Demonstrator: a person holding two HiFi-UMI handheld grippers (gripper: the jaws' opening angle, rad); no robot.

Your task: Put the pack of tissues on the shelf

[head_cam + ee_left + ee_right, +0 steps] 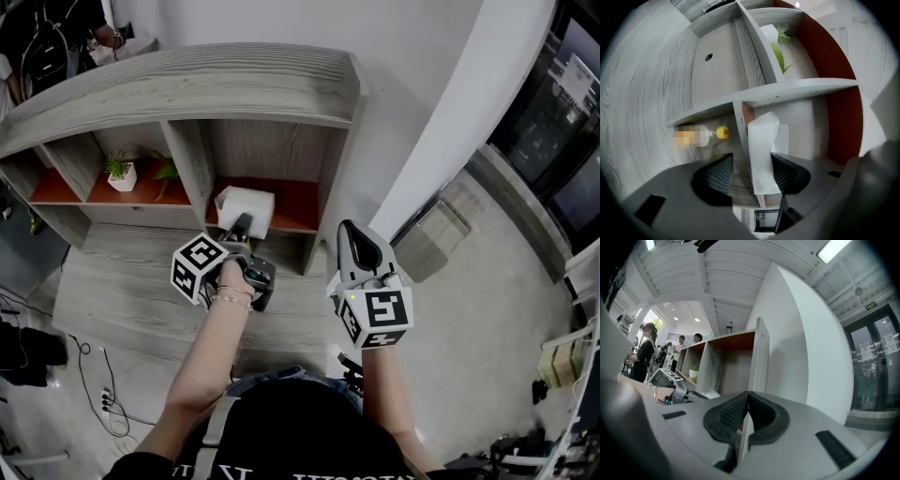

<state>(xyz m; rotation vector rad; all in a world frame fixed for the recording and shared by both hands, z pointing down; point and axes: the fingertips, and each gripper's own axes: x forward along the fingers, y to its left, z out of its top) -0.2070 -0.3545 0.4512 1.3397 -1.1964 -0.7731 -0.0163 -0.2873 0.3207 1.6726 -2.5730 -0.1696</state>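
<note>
The white pack of tissues (246,205) sits in the red-lined right compartment of the grey wooden shelf (187,86). My left gripper (238,228) reaches into that compartment just in front of the pack. In the left gripper view the pack (764,152) stands between the jaws of the left gripper (751,165). It lies close against one pad (786,174), and a clear gap separates it from the other pad (716,177). My right gripper (360,246) hangs to the right of the shelf's side panel. The right gripper (748,404) is shut with nothing in it.
A small potted plant (122,173) stands in the compartment to the left. A bottle with a yellow cap (712,134) lies in the neighbouring compartment. A white wall (441,122) and glass doors (562,103) are to the right. Cables (98,384) trail on the floor. People (644,352) stand beyond the shelf.
</note>
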